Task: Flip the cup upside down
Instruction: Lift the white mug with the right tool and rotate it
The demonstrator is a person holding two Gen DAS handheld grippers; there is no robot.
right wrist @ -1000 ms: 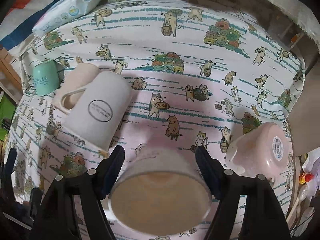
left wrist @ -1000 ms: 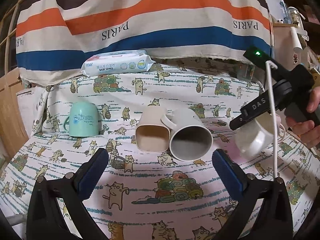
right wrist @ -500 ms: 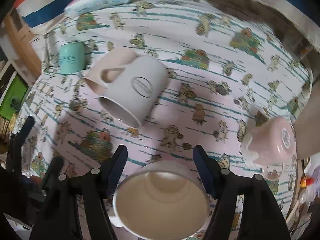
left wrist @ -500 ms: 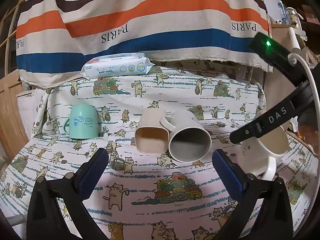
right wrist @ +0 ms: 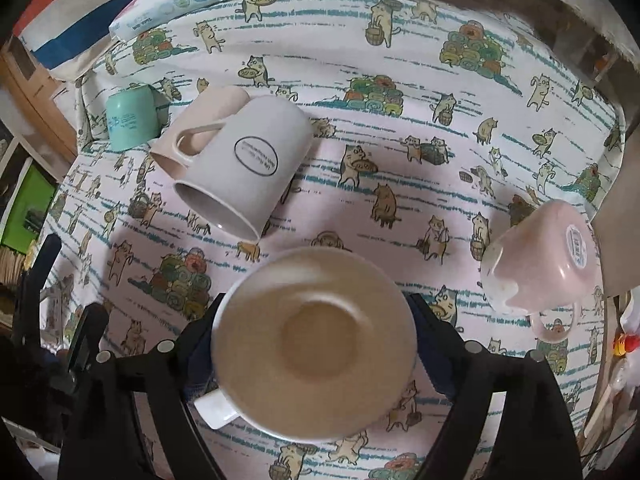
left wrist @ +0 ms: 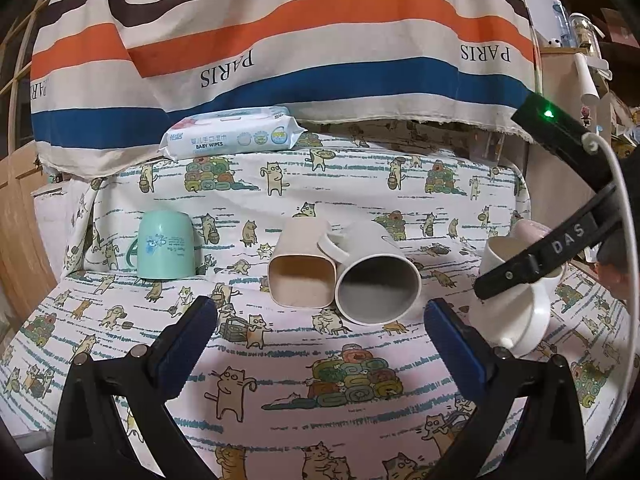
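My right gripper (right wrist: 316,320) is shut on a white cup (right wrist: 314,344) and holds it above the cat-print cloth with its open mouth facing the camera. In the left wrist view this cup (left wrist: 520,312) hangs at the right, under the right gripper's black body (left wrist: 560,240). My left gripper (left wrist: 320,328) is open and empty, low over the front of the cloth. A grey-white mug (left wrist: 376,276) and a beige square cup (left wrist: 302,268) lie on their sides ahead of it, mouths toward me.
A mint green cup (left wrist: 168,246) stands upside down at the left. A pink cup (right wrist: 540,264) lies tipped at the right. A pack of baby wipes (left wrist: 230,136) lies at the back under a striped cloth (left wrist: 280,40). A wooden panel (left wrist: 20,216) borders the left.
The right gripper has turned the white cup over: a second ago its base faced the camera, now its open mouth does. The left gripper has stayed still.
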